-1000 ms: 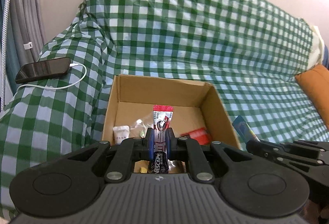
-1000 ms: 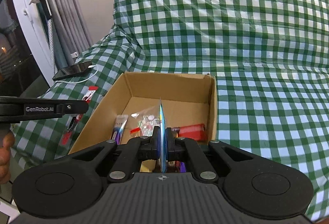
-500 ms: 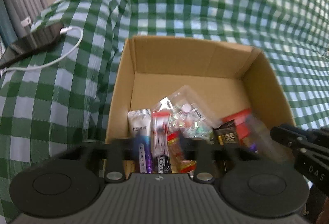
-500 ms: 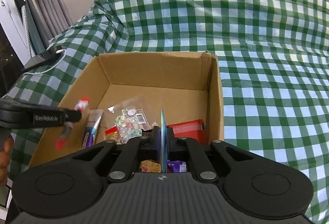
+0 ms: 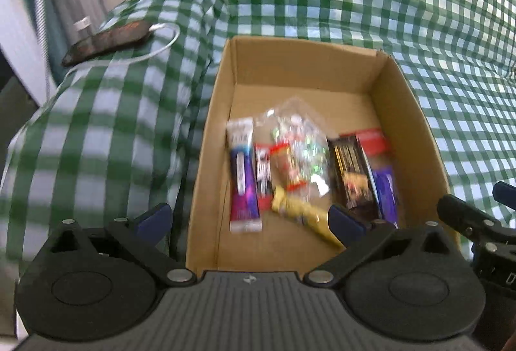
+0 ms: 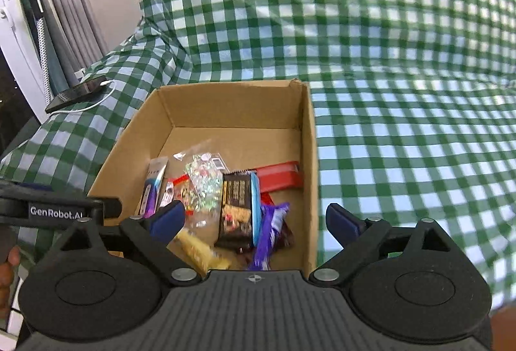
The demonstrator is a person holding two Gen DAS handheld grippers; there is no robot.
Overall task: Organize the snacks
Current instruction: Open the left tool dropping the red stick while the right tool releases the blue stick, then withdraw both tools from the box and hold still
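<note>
Both the left gripper (image 5: 248, 217) and right gripper (image 6: 254, 217) are held spread and empty above a cardboard box (image 6: 308, 138). Snack packets (image 6: 237, 209) are heaped at its near end, apparently gathered there for tidiness.

"GenRobot.AI" printed on left tongs (image 6: 58, 211) side.

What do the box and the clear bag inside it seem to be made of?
The box looks like plain brown cardboard, matte, with a folded corner seam. The clear bag seems to be thin glossy plastic film: it is see-through, wrinkled, and shows small shiny sweets inside.
</note>
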